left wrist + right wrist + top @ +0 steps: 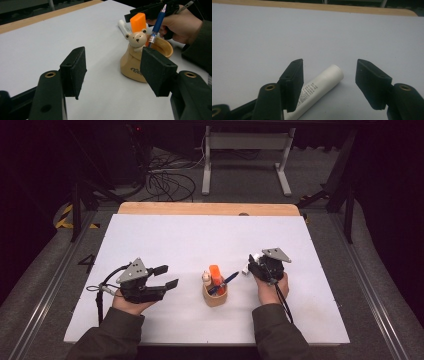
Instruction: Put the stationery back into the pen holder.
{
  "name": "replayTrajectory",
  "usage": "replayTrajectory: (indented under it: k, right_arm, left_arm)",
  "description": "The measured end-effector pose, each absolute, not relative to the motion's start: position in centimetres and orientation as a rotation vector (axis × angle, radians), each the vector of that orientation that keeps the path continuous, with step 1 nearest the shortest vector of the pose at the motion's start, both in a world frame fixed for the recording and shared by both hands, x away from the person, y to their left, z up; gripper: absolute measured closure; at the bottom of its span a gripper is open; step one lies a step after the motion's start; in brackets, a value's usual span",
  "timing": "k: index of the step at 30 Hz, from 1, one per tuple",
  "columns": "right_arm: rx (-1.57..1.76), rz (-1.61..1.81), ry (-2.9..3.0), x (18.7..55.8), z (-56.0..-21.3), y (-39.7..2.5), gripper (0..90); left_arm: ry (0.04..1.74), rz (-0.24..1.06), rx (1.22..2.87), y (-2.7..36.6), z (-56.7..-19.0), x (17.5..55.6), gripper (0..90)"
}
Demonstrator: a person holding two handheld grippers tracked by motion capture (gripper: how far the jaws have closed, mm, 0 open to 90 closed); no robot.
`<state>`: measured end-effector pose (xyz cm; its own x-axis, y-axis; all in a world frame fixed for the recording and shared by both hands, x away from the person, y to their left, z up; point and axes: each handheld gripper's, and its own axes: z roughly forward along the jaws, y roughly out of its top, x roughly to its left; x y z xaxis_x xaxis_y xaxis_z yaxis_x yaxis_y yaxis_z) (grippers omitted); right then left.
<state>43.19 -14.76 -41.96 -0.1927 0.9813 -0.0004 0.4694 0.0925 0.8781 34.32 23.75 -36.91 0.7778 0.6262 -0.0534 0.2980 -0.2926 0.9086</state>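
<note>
In the right gripper view, the right gripper [329,82] is being held w/ its jaws spread wide, nothing clamped. The white marker [318,91] is lying flat on the white table [262,37] between the jaws, its near part running under the jaw on the view's left. The long axis is running from approx. 7 o'clock near the camera out to 1 o'clock, the rounded end being farthest. So the barrel is sitting skewed vs. the closing line, not square to it; a slight wrist turn is prob. needed before a clean pinch can be made.

In the high view, the right gripper [252,262] is seen directly over the marker [245,268], which is lying at approx. 2 o'clock from the bear-shaped pen holder [215,295], near but apart. The holder is already carrying an orange piece [215,272] and a blue pen [225,282].

The left gripper [169,276] is being held at approx. 9 o'clock from the holder, jaws also apart and empty, well off from the marker. The right hand is clearly the nearer one, so the pick is judged to be its job.
</note>
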Motion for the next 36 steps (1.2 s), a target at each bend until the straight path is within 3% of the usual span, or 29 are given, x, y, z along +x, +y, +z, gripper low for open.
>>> replayTrajectory:
  k: [21,36]
  right_arm:
    - [1.520,0.952,1.803,44.8,-43.3,-13.7,40.1]
    - [1.510,0.939,1.852,45.0,-43.2,-13.7,52.8]
  left_arm:
    - [0.707,0.381,1.892,23.8,-37.0,34.3,38.4]
    - [0.704,0.385,1.894,23.8,-37.0,34.3,38.4]
